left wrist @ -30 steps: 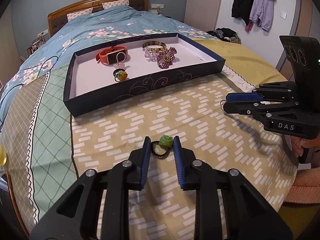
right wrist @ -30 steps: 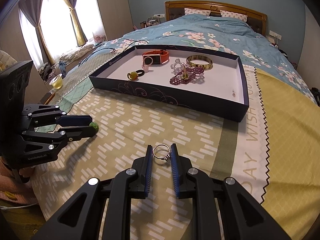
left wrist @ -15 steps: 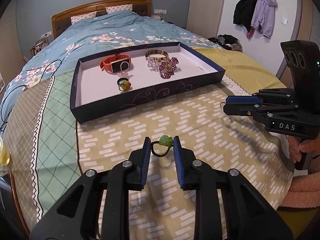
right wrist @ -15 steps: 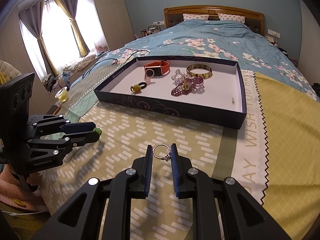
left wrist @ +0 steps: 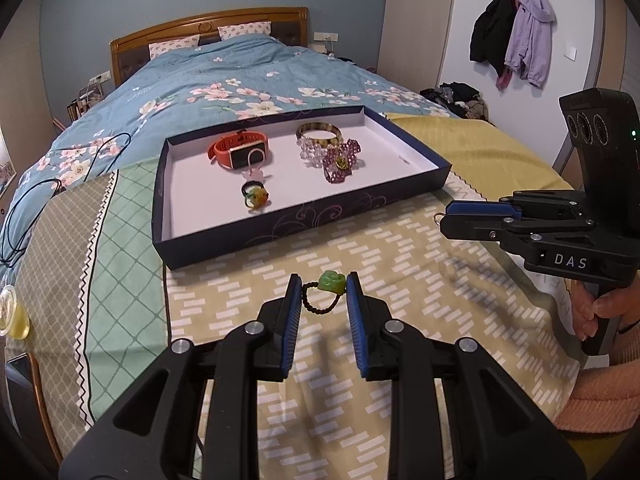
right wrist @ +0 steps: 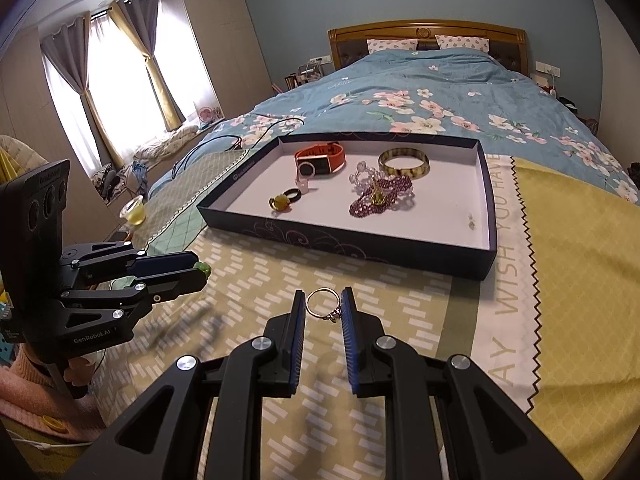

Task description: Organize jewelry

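Observation:
My left gripper (left wrist: 323, 289) is shut on a black bead ring with a green stone (left wrist: 331, 282), held above the patterned bedspread. It shows again at the left of the right wrist view (right wrist: 200, 270). My right gripper (right wrist: 323, 305) is shut on a thin silver ring (right wrist: 322, 303); in the left wrist view it (left wrist: 445, 218) hovers at the right. Ahead of both lies a dark blue tray (left wrist: 280, 229) (right wrist: 360, 246) with a white floor. It holds an orange watch (left wrist: 239, 151), a gold bangle (left wrist: 319, 133), purple beads (left wrist: 340, 165), a clear bead bracelet (right wrist: 362, 174) and a yellow-stone ring (left wrist: 256, 196).
The tray rests on a bed with a blue floral duvet (left wrist: 240, 80). A black cable (left wrist: 24, 208) trails at the left. A cup of yellow liquid (right wrist: 134, 210) stands off the bed's left side. A hand (left wrist: 600, 312) holds the right gripper's handle. Coats (left wrist: 516, 40) hang on the wall.
Both views have tilted upward slightly, so the tray sits lower in frame and more of the wall shows. Both grips are unchanged.

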`<control>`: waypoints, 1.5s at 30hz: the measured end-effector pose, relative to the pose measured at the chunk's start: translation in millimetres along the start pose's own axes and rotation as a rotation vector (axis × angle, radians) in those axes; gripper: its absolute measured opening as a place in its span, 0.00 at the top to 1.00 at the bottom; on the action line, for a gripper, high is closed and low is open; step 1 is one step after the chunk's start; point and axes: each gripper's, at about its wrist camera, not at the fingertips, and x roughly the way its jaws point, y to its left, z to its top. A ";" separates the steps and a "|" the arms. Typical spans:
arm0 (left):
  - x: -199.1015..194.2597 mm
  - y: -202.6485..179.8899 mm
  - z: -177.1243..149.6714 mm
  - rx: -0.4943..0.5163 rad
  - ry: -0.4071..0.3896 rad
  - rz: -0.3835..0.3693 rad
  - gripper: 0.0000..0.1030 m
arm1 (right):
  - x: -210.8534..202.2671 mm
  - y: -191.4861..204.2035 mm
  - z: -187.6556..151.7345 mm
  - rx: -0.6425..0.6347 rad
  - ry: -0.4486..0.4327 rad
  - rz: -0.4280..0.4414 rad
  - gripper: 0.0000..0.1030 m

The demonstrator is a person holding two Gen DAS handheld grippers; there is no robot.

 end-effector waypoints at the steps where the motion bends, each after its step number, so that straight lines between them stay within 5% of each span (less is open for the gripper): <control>1: -0.7 0.5 1.1 -0.002 -0.004 0.001 0.78 | 0.0 -0.1 1.3 0.000 -0.003 0.002 0.84; 45: -7.4 14.5 43.3 -0.041 -0.122 0.056 0.78 | 0.9 -5.7 44.2 0.005 -0.119 0.000 0.84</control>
